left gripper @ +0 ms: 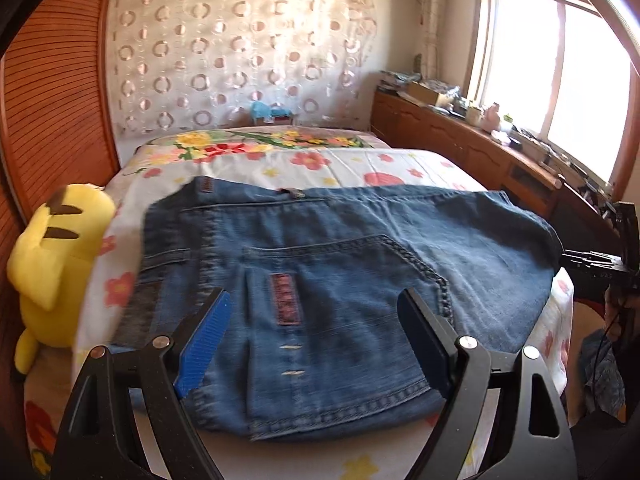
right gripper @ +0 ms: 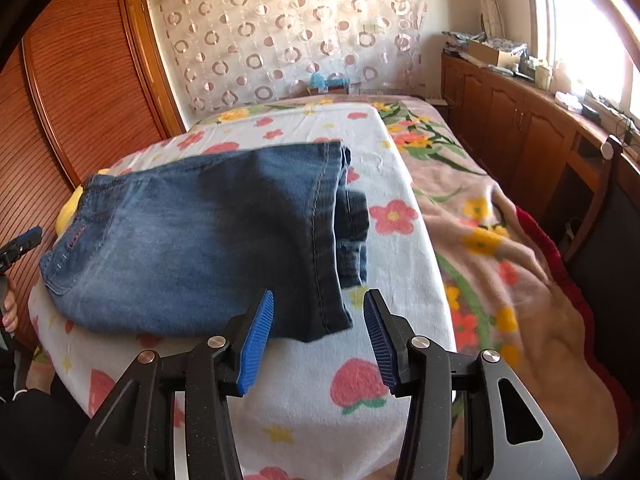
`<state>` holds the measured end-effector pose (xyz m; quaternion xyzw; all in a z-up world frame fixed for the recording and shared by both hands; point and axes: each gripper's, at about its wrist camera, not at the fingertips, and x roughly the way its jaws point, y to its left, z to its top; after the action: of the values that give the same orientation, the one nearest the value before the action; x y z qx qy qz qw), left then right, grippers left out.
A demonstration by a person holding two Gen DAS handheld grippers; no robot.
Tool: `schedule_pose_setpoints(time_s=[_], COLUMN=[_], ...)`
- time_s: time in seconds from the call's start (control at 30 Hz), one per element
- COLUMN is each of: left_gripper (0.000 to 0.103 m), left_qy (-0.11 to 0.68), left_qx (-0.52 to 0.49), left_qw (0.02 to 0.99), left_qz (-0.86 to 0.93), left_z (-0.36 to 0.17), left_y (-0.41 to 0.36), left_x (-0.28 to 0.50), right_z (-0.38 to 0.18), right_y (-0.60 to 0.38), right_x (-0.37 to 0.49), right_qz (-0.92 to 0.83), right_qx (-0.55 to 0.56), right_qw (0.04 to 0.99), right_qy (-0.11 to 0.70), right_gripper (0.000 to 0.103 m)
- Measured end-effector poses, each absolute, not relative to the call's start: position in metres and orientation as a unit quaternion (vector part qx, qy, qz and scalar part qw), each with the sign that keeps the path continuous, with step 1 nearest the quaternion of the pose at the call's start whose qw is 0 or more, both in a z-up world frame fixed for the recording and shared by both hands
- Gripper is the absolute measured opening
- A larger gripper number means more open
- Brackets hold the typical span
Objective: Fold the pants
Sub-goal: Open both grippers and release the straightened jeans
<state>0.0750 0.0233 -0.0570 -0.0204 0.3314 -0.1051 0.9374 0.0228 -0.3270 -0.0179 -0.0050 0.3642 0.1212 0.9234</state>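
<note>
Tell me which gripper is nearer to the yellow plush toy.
Left. The left gripper hangs open over the jeans at the waistband end, beside the yellow plush toy. The right gripper is open at the hem end, far from it.

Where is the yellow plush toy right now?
In the left wrist view, the yellow plush toy sits at the far left, between the wooden slatted wardrobe and the folded blue denim jeans.
</note>
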Motion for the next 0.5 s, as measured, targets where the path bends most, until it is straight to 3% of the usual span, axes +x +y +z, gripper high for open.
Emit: schedule_pose_setpoints(time_s=[0.5], left_gripper=[0.085], left_qy=[0.369], left_qx=[0.011], left_qw=[0.917], left_qz=[-0.153], left_z=[-0.082], left_y=[-0.041], left_x=[0.095], right_z=[-0.033], right_y=[-0.33], right_x=[0.024], right_qz=[0.135], right_qx=[0.01], right_qw=[0.917], right_qy=[0.376], right_gripper=[0.049])
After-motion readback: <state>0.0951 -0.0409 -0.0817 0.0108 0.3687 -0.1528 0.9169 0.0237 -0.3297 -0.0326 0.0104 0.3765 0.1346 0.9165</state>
